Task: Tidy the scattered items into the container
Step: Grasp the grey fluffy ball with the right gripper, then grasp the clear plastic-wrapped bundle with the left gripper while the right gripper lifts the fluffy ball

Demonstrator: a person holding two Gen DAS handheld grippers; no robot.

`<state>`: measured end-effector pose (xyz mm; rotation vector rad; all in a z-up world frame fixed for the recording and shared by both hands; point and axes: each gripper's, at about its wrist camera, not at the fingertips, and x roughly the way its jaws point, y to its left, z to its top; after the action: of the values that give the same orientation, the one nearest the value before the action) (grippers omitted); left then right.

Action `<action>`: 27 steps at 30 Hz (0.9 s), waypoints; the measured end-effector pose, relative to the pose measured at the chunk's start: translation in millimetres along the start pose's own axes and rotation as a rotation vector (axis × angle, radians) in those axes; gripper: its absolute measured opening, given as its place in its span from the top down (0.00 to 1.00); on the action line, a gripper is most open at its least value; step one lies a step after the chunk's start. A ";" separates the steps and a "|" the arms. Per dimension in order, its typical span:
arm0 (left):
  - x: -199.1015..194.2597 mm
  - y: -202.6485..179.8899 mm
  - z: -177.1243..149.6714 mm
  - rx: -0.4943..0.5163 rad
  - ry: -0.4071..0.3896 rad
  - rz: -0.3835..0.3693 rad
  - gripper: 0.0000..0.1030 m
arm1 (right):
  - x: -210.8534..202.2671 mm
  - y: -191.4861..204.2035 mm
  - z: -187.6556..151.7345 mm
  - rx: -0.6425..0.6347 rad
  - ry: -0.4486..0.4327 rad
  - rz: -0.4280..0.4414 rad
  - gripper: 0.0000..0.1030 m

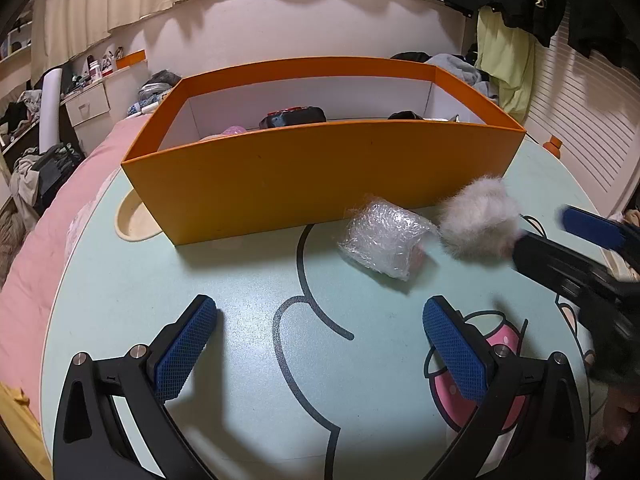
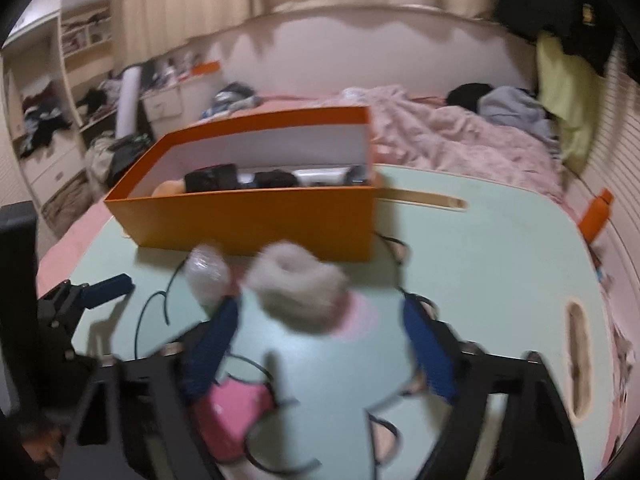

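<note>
An orange box [image 1: 304, 168] stands on the pale green table [image 1: 240, 272] with dark items and something pink inside. In front of it lie a bubble-wrap bundle [image 1: 384, 240] and a fluffy grey pom-pom [image 1: 480, 220]. My left gripper [image 1: 322, 304] is open over bare table, short of the bundle. My right gripper [image 1: 540, 228] comes in from the right beside the pom-pom. The right wrist view is blurred: the pom-pom [image 2: 300, 284] sits at the tips of the right gripper [image 2: 320, 304], whose pads stand apart from it. The bundle [image 2: 208, 276] lies to its left, before the box [image 2: 256, 216].
The table sits over a bed with a pink blanket [image 2: 460, 140]. It has a round cup recess [image 1: 134, 220] left of the box and slots [image 2: 578, 360] near its right edge. An orange bottle [image 2: 596, 212] stands off the right side. The left gripper [image 2: 108, 288] shows at the left.
</note>
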<state>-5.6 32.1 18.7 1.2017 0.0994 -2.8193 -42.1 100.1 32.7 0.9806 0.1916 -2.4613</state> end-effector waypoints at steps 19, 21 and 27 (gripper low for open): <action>-14.1 0.2 3.8 0.041 -0.064 -0.198 0.26 | -31.0 -29.2 -20.5 0.126 -0.101 0.008 0.76; -10.1 -6.3 7.2 0.065 -0.038 -0.208 0.37 | -32.9 -26.2 -19.7 0.123 -0.107 0.008 0.76; -2.7 -14.6 20.0 0.104 -0.014 -0.199 0.78 | -30.5 -29.0 -20.4 0.136 -0.101 0.024 0.76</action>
<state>-19.5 45.0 34.9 1.2590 0.0761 -3.0388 -24.5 143.2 37.2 0.9052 -0.0220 -2.5210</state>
